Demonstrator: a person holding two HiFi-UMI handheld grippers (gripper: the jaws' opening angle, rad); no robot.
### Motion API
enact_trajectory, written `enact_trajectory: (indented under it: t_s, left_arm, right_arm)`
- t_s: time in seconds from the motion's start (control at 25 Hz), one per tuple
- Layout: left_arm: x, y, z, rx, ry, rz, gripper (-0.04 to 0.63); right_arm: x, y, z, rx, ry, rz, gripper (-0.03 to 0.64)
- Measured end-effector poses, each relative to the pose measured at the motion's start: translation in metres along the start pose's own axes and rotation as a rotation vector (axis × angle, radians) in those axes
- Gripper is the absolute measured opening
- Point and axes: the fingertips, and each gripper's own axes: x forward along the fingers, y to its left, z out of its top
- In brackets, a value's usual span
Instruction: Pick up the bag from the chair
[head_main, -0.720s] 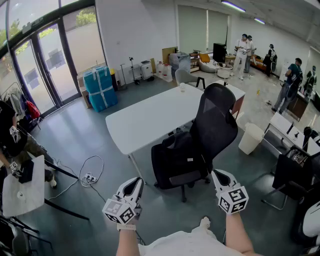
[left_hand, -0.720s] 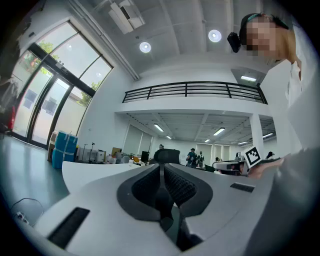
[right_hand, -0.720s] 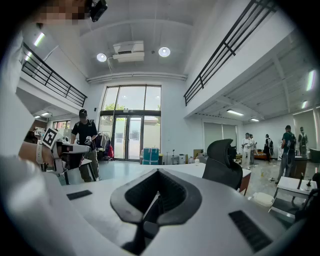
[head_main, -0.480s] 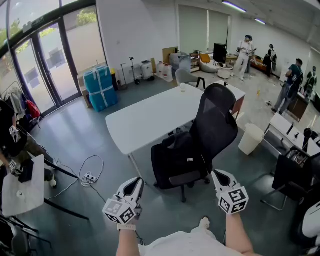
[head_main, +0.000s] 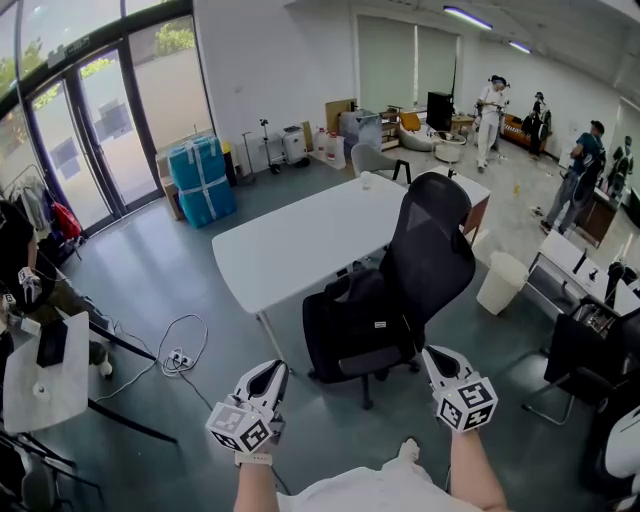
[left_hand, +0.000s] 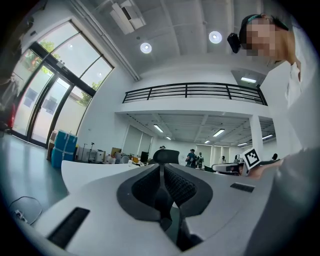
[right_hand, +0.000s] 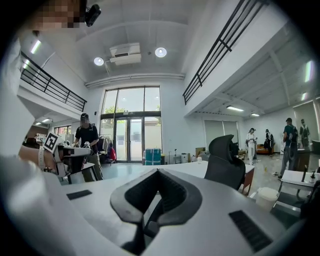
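Observation:
A black bag (head_main: 352, 322) sits on the seat of a black mesh office chair (head_main: 432, 238), leaning against its backrest. My left gripper (head_main: 272, 371) is held low, in front of the chair and to its left, well short of the bag. Its jaws are shut with nothing in them. My right gripper (head_main: 431, 353) hovers just right of the seat's near edge, also shut and empty. The chair's headrest (left_hand: 166, 155) rises beyond the left gripper's (left_hand: 160, 169) closed tips. In the right gripper view the chair (right_hand: 226, 165) stands right of the shut gripper (right_hand: 157, 172).
A long white table (head_main: 300, 235) stands right behind the chair. A white bin (head_main: 500, 277) is at its right and a cable with a power strip (head_main: 180, 355) lies on the floor at left. A small table (head_main: 45, 380) and a seated person are far left. Several people stand at the back.
Almost nothing: both grippers sit a touch lower in the head view, still shut. The people at the back and the person at far left have shifted slightly.

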Motion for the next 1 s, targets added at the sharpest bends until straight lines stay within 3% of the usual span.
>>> enact_trajectory:
  t_s: [0.52, 1.0]
  left_arm:
    - [-0.016, 0.014, -0.009, -0.030, 0.012, 0.022, 0.044]
    - [0.058, 0.029, -0.017, -0.030, 0.042, -0.007, 0.044]
  right_arm:
    - [0.009, 0.014, -0.008, 0.001, 0.029, 0.019, 0.018]
    - [0.064, -0.036, -0.014, 0.017, 0.050, 0.033, 0.018]
